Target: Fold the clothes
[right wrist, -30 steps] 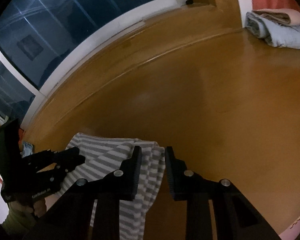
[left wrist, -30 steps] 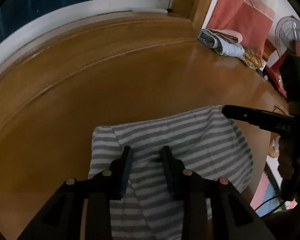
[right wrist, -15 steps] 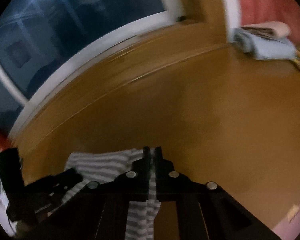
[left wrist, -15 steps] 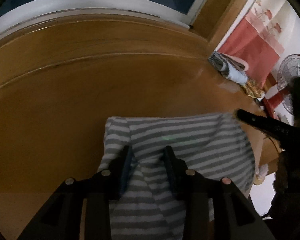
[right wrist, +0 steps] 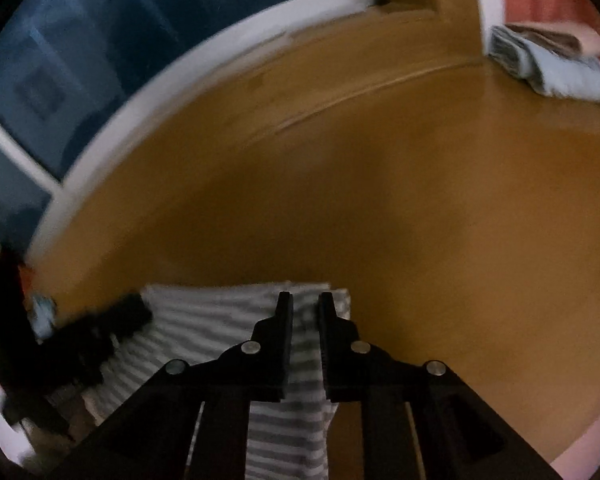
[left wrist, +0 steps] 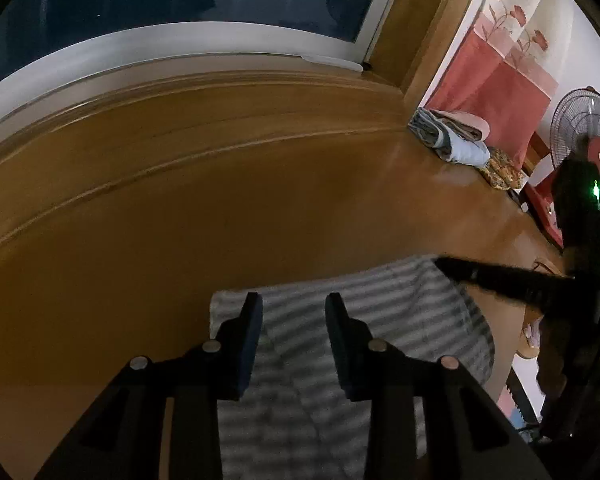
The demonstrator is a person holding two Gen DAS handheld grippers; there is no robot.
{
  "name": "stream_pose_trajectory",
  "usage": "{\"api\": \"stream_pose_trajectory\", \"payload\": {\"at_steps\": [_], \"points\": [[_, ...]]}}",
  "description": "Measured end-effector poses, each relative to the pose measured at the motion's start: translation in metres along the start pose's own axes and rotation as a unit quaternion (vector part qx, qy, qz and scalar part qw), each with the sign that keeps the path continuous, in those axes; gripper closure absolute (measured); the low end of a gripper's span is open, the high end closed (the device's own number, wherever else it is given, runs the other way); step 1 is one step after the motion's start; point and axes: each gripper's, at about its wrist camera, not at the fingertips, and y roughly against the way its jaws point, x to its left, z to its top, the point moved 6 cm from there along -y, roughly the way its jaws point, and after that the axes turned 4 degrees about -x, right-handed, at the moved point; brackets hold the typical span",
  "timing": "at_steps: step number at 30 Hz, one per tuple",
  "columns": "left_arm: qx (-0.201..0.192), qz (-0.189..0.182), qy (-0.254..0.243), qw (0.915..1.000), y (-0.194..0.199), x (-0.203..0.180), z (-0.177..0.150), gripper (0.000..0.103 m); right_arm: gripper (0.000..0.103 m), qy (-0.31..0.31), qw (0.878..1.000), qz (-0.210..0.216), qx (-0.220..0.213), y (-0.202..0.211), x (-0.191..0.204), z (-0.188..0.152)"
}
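A grey-and-white striped garment (left wrist: 400,312) lies on the brown wooden table (left wrist: 180,200). My left gripper (left wrist: 294,304) hangs over its left part, fingers apart, with a raised fold of the cloth showing in the gap and the garment's far edge level with the fingertips. My right gripper (right wrist: 305,300) is at the garment's (right wrist: 220,320) far right corner; its jaws are opening, a narrow gap shows, and striped cloth sits between them. From the left wrist view the right gripper (left wrist: 444,266) points at that corner. The left gripper (right wrist: 140,312) is a dark blur.
A folded pile of clothes (left wrist: 452,140) sits at the table's far right, with a patterned piece (left wrist: 500,168) beside it. A fan (left wrist: 584,136) and a red hanging (left wrist: 496,96) stand past the right edge. A dark window (right wrist: 100,60) runs along the back.
The right jaws closed on the garment's corner half a second ago and have since parted a little. The left gripper's tips now reach the garment's far edge, which earlier lay well beyond them.
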Motion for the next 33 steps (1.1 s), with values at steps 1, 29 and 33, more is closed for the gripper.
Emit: {"api": "stream_pose_trajectory", "payload": {"at_steps": [1,29,33], "points": [[0.009,-0.005,-0.007,0.9999,-0.006,-0.001,-0.002,0.073,0.090,0.006,1.000,-0.003,0.004,-0.003,0.001,-0.002],[-0.022,0.015,-0.015,0.9996,-0.016,-0.008,-0.018,0.069,0.102,0.002,0.995,-0.086,-0.050,0.000,-0.028,0.017],[-0.023,0.016,-0.015,0.9995,-0.016,-0.009,-0.018,0.069,0.101,-0.053,0.997,-0.058,-0.025,-0.013,-0.042,0.013]]}}
